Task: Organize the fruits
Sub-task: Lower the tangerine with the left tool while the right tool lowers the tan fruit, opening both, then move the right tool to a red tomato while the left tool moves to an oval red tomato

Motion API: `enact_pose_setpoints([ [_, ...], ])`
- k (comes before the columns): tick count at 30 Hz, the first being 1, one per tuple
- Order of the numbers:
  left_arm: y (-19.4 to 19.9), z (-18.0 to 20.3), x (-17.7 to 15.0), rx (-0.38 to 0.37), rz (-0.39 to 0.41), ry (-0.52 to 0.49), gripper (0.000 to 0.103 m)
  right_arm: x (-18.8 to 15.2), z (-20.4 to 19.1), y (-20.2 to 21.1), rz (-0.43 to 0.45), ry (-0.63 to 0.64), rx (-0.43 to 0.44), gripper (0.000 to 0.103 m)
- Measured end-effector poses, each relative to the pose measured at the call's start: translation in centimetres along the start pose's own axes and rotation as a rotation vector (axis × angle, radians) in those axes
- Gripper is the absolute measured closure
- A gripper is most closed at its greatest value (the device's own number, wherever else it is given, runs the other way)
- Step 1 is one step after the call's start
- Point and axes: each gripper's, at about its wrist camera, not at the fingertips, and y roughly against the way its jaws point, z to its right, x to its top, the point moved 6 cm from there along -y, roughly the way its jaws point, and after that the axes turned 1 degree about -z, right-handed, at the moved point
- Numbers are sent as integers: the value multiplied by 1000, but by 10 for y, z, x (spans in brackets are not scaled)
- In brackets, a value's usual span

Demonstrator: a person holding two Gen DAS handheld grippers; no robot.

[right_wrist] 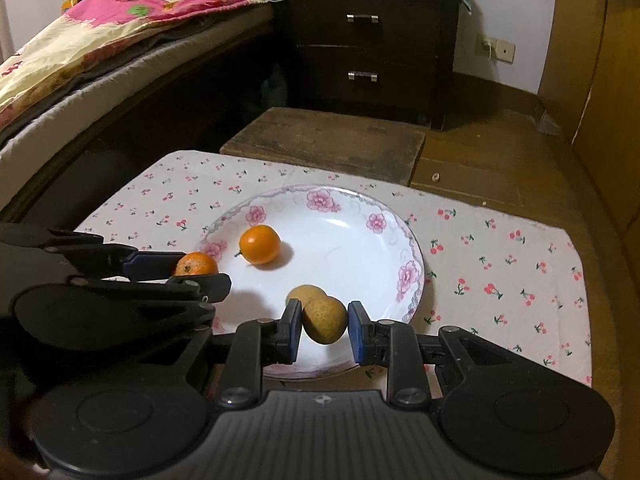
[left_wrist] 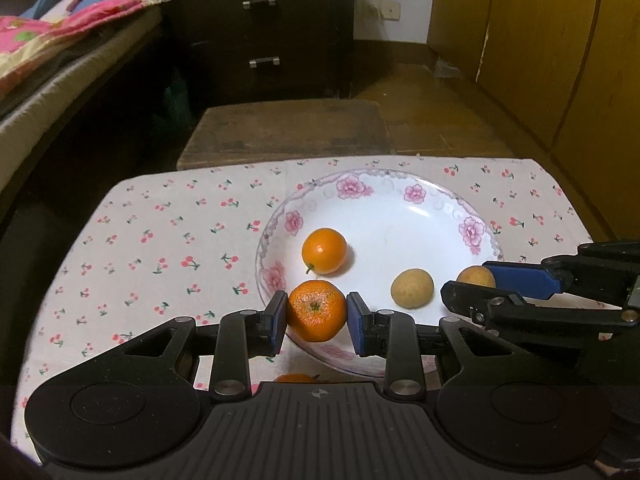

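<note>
Two grippers over the flowered plate [left_wrist: 476, 232], left gripper [left_wrist: 317, 312] fingers clamping a mandarin [left_wrist: 317, 310], right gripper [right_wrist: 325, 322] fingers clamping a brown fruit [right_wrist: 324, 320].

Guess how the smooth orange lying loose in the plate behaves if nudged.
The smooth orange looks round and glossy, so it would probably roll easily. The plate dishes inward, so it likely drifts toward the middle, maybe into the brown fruit. Probably light.
</note>
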Motion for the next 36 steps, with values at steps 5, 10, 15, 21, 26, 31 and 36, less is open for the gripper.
enact_pose_setpoints([
  [5,-9,2,0,-9,-14,3,63,-2,6,-8,-14,-19,13,76],
  [10,-11,0,2,-18,-19,19,60,-1,9,-11,-13,-40,32,76],
  [15,-6,-3,5,-14,-6,30,54,3,11,-9,4,-51,35,76],
  [21,5,-7,11,-16,19,38,49,9,13,0,29,-66,32,75],
  [26,19,-15,16,-18,46,64,47,13,14,15,50,-70,25,75],
  [31,31,-20,17,-15,61,72,46,16,8,30,65,-65,27,75],
  [36,43,-25,12,-5,71,64,45,10,-1,41,65,-54,38,74],
])
